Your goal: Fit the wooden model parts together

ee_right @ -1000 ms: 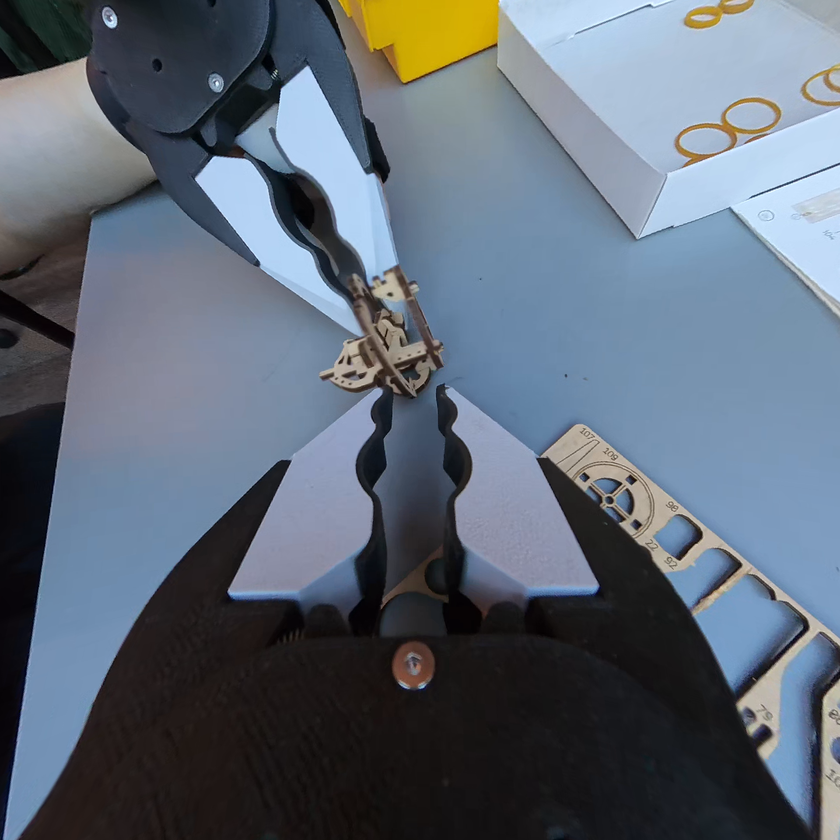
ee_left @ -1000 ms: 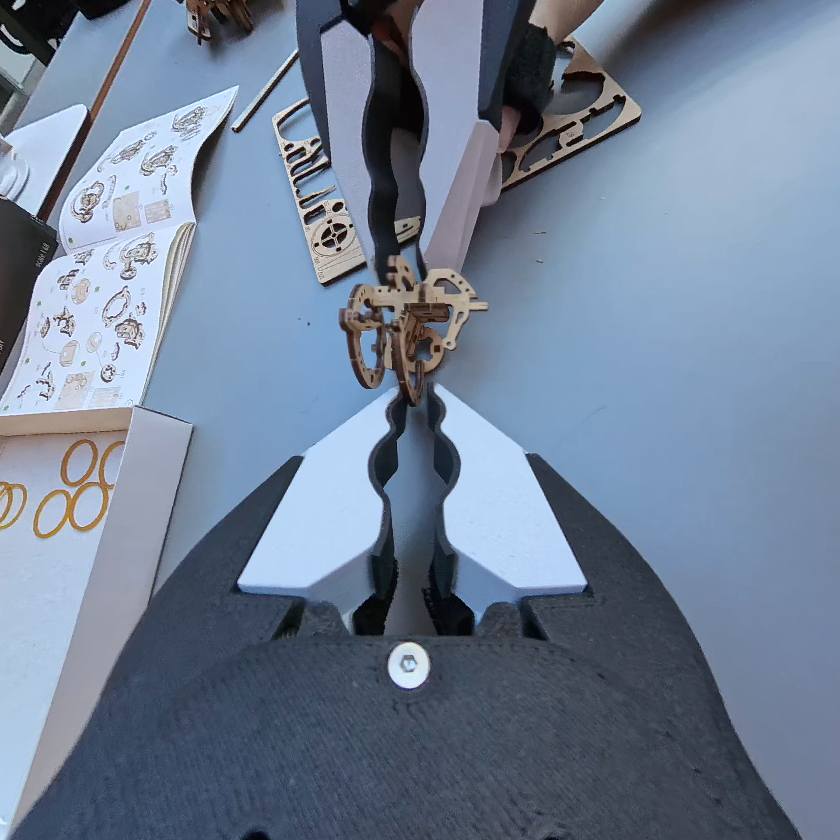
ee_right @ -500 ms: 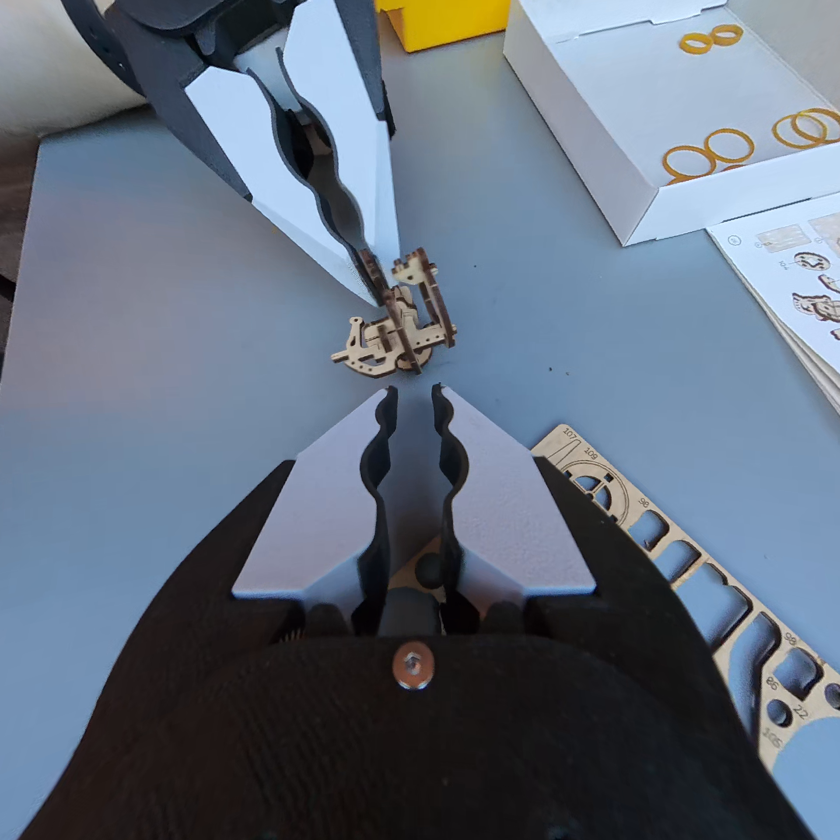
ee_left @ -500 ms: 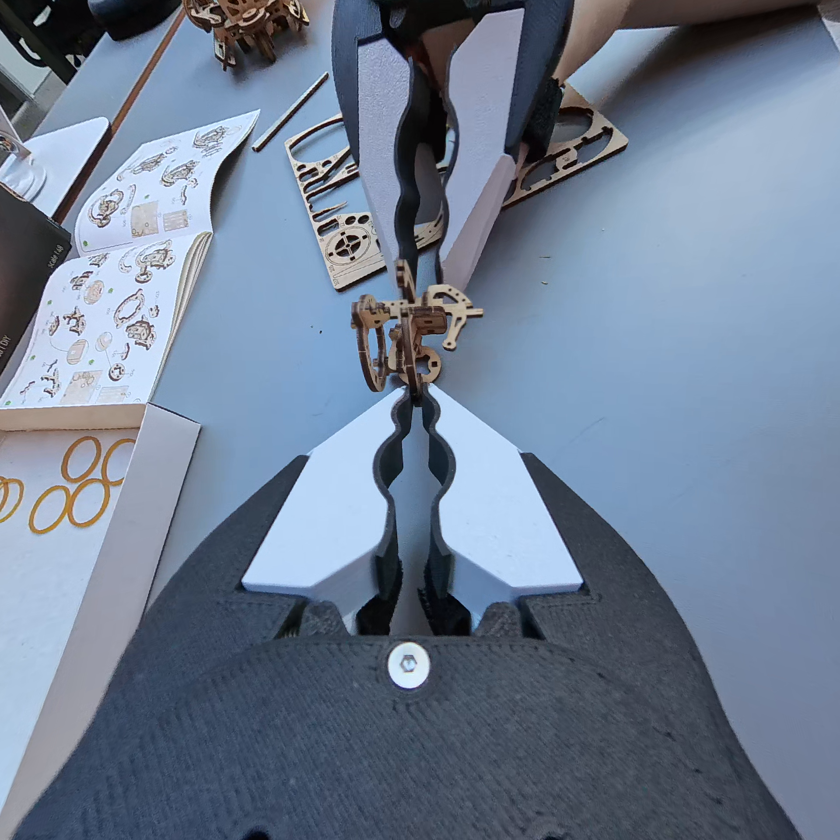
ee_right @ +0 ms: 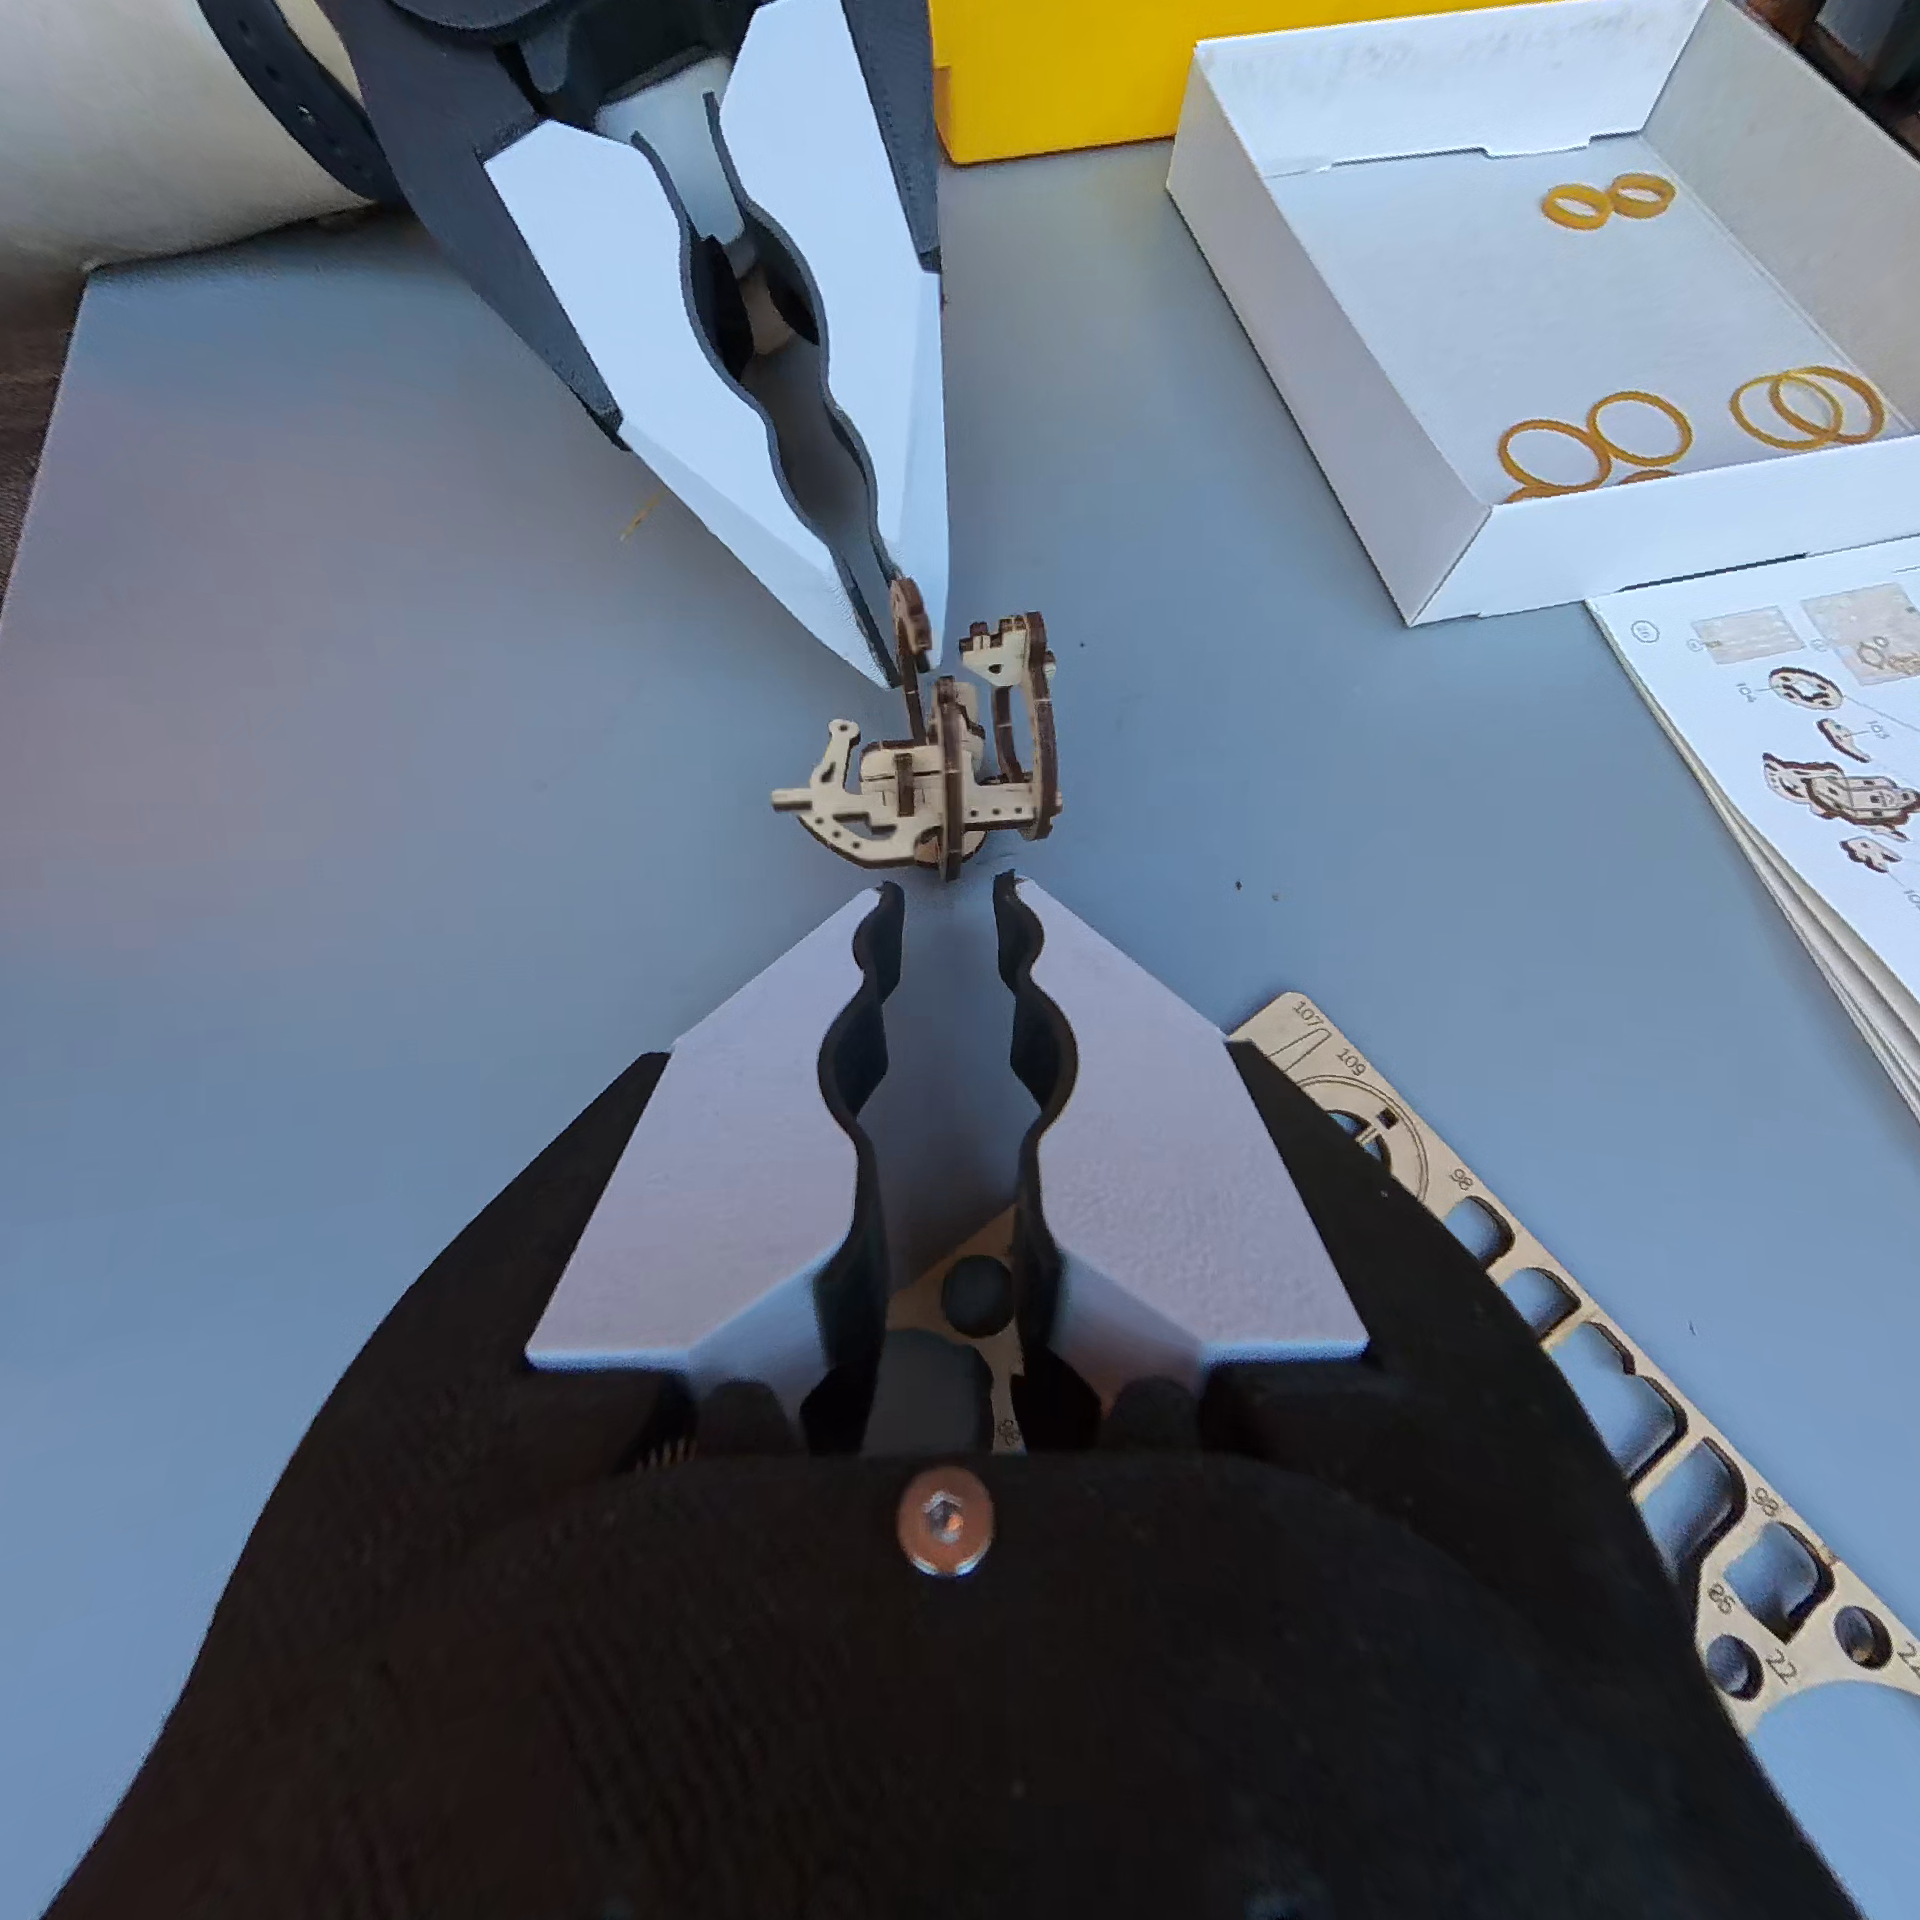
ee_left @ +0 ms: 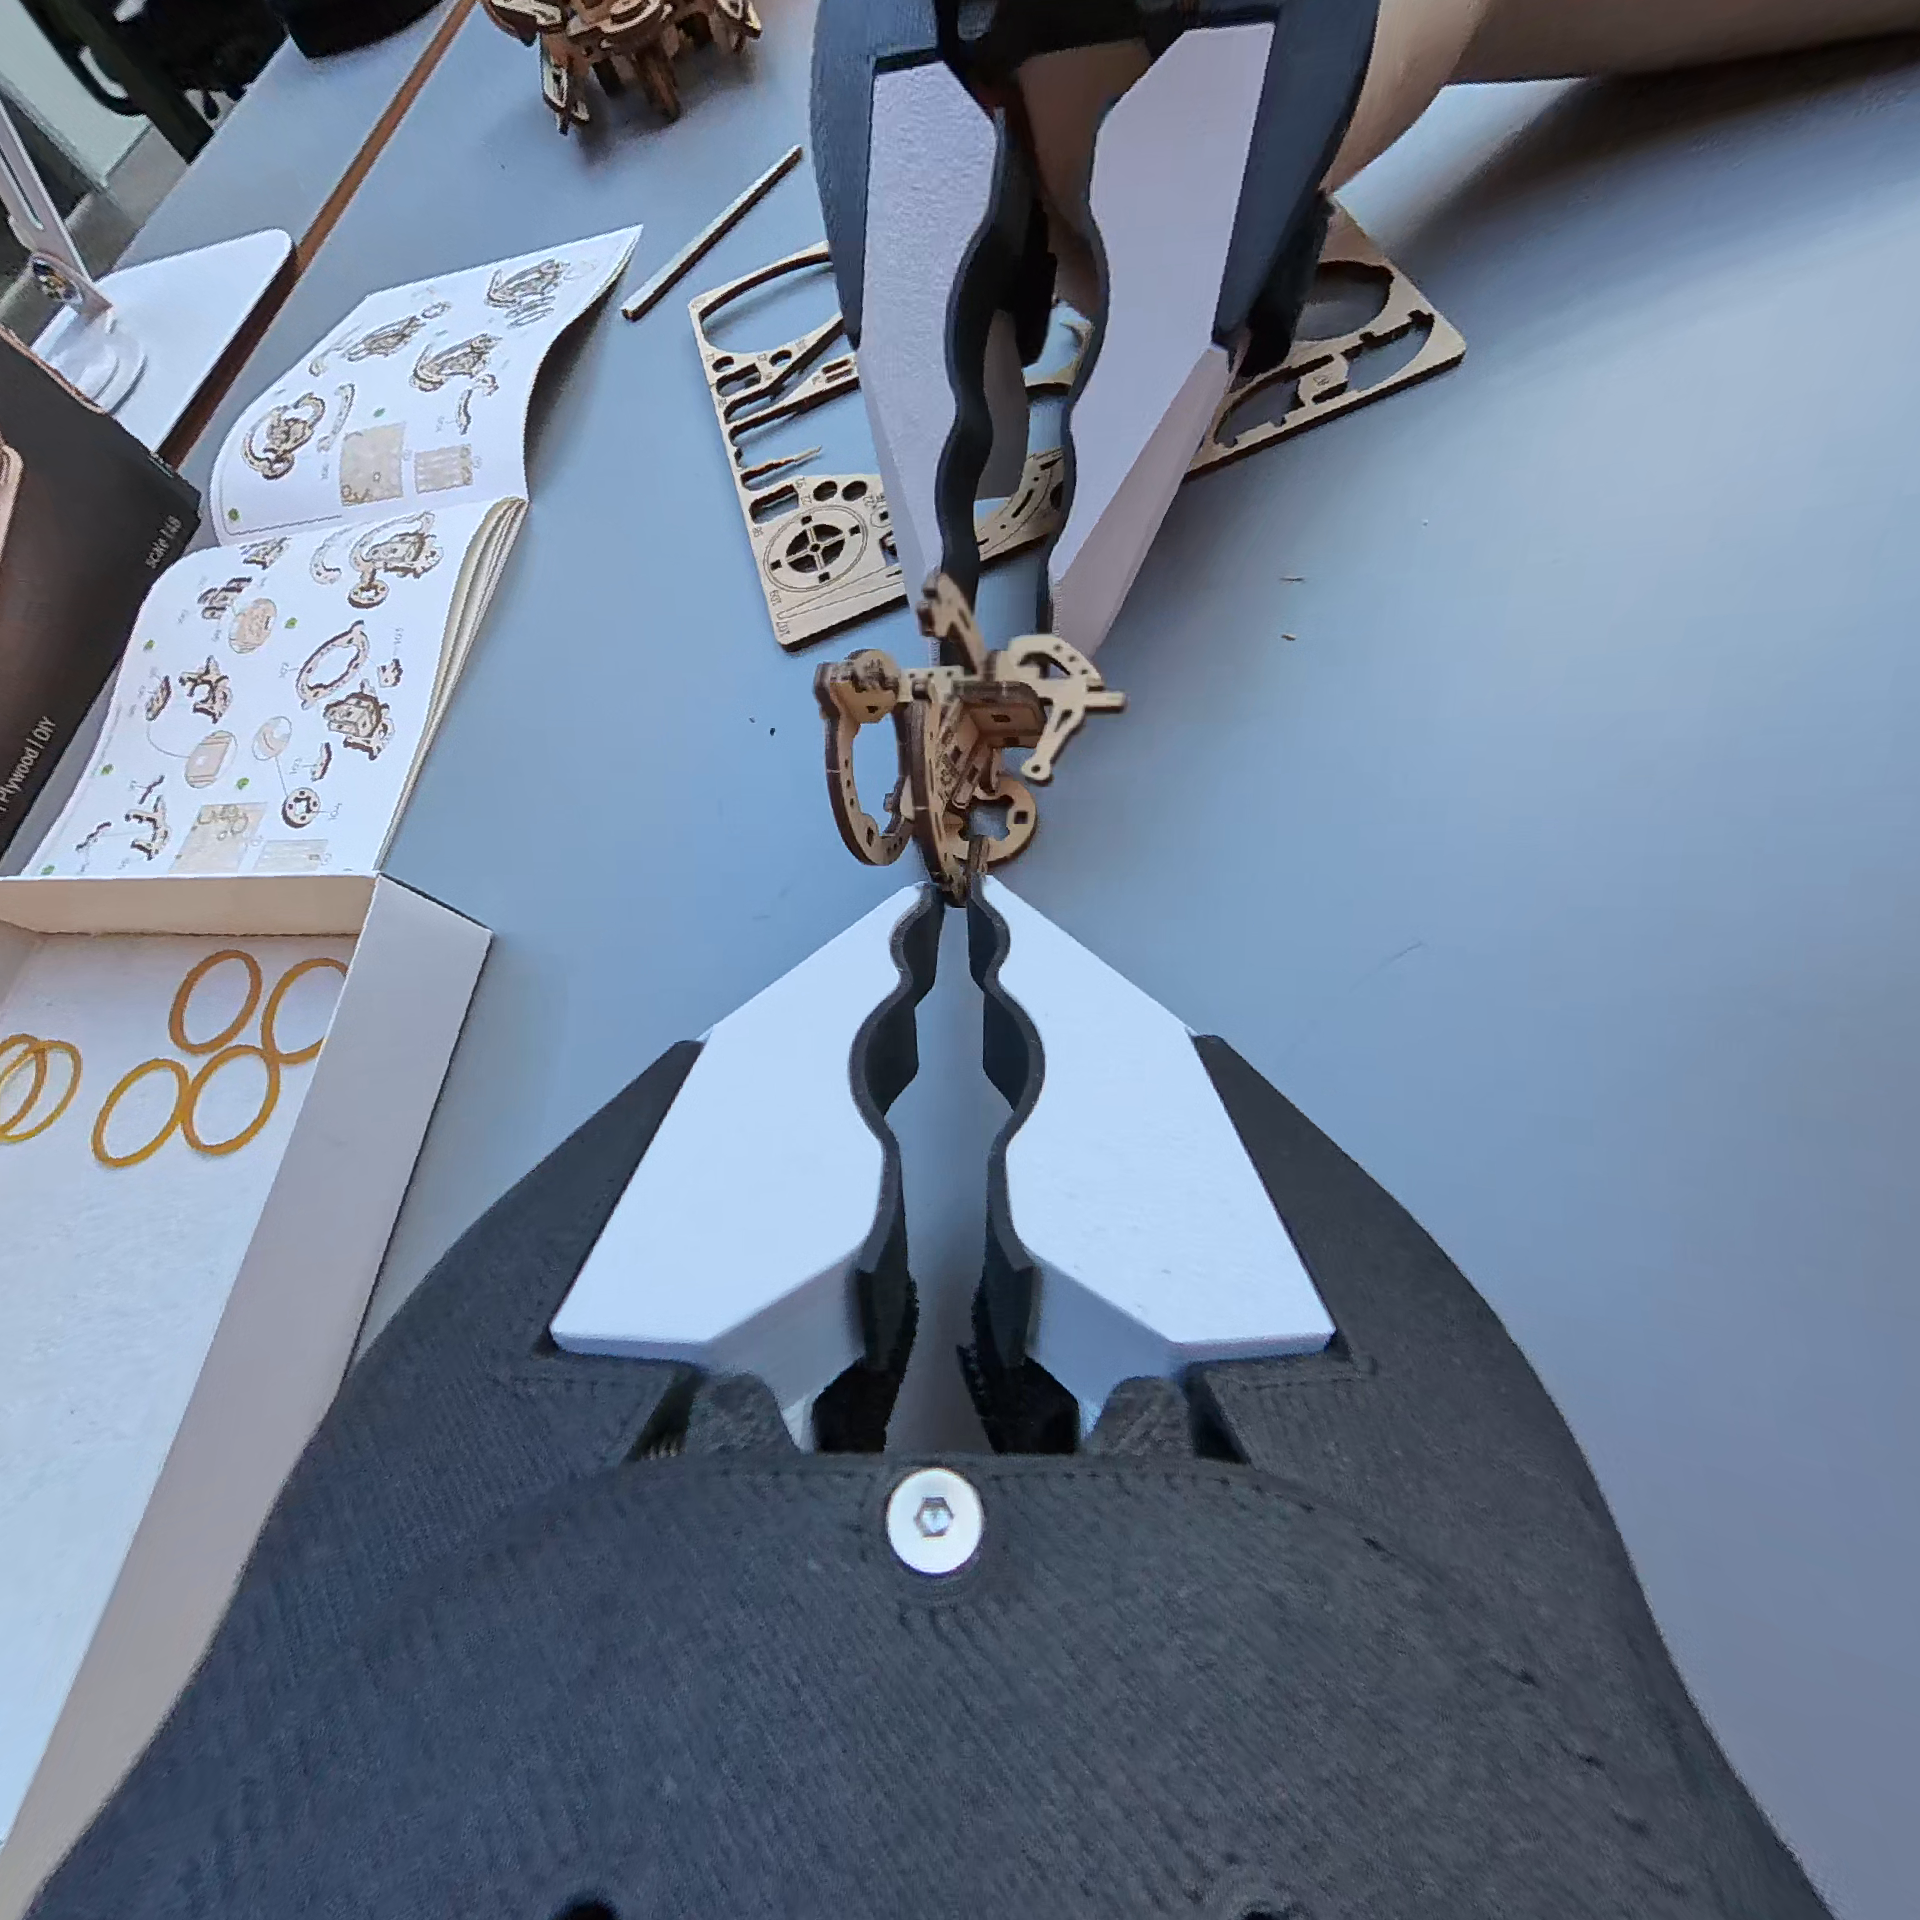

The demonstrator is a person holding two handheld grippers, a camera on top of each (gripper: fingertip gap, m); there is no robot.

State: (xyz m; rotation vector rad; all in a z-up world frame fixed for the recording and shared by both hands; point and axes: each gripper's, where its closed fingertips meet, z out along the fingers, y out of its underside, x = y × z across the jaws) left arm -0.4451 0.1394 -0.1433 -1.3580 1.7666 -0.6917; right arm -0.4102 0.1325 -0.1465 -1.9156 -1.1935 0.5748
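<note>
A small wooden model assembly (ee_left: 935, 758) of curved laser-cut pieces is held above the grey table (ee_left: 1507, 935). My left gripper (ee_left: 951, 899) is shut on its lower edge. In the right wrist view the left gripper (ee_right: 904, 644) comes in from the upper left and pinches one upright piece of the assembly (ee_right: 925, 779). My right gripper (ee_right: 943, 888) is open and empty, its tips just short of the assembly. In the left wrist view the right gripper (ee_left: 1003, 603) faces me from behind the assembly, its jaws apart.
An open instruction booklet (ee_left: 312, 644) and a white box (ee_left: 395, 1039) with yellow rubber bands (ee_left: 208, 1081) lie left. Two punched plywood sheets (ee_left: 821, 540) (ee_left: 1351, 364), a thin stick (ee_left: 717, 229) and another wooden model (ee_left: 623, 42) lie beyond. A yellow box (ee_right: 1049, 73) stands far. Across from one pair of fingers to the other is roughly 5 cm.
The right gripper has drawn back a little from the assembly, leaving a small gap at its tips. The left gripper still holds the assembly and has tilted it more upright.
</note>
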